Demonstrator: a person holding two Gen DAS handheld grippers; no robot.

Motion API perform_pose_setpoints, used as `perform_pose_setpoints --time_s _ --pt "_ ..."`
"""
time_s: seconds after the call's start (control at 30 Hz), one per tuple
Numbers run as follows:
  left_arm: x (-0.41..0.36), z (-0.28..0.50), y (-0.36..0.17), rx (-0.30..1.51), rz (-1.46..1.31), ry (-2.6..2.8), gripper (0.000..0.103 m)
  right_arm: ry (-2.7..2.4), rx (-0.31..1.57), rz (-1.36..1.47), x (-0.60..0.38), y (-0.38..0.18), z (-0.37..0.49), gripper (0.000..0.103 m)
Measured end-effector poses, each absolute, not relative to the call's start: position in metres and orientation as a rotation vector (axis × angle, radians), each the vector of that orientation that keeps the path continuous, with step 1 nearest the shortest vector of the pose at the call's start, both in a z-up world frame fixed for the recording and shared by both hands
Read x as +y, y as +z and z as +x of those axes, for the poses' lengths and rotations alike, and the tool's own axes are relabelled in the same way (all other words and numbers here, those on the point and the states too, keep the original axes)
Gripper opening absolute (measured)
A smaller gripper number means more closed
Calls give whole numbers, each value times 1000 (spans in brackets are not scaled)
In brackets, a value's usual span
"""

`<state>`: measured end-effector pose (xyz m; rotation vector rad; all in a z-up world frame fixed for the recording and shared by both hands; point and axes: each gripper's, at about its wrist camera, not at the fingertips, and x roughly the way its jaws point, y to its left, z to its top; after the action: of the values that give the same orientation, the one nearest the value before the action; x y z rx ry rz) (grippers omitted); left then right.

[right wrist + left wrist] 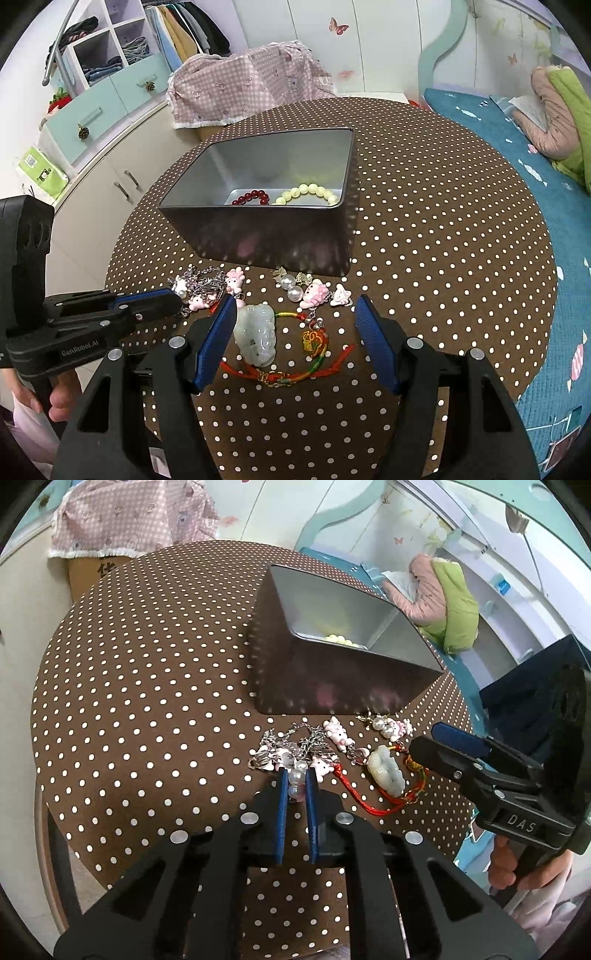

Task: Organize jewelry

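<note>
Because the grey metal tin (258,221) collects the jewellery, the left tongs (295,779) pinch the silver charm chain's clear beads (297,781) on the counter (147,701) beside it; the right tongs (295,321) hang wide over the jade pendant (256,332).

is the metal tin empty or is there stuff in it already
Not empty: the open metal tin already holds a red bead bracelet and a pale yellow bead bracelet.
</note>
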<state>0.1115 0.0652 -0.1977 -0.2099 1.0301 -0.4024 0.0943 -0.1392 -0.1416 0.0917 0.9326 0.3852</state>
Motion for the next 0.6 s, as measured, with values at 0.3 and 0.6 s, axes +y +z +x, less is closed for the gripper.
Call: perform_pose_setpoints --time_s 0.3,0.6 --pt "87 104 -182 978 -252 -390 9 408 915 86 -135 -138 89 63" --pt "107 95 -147 880 -287 -388 9 533 913 71 -110 -135 81 60"
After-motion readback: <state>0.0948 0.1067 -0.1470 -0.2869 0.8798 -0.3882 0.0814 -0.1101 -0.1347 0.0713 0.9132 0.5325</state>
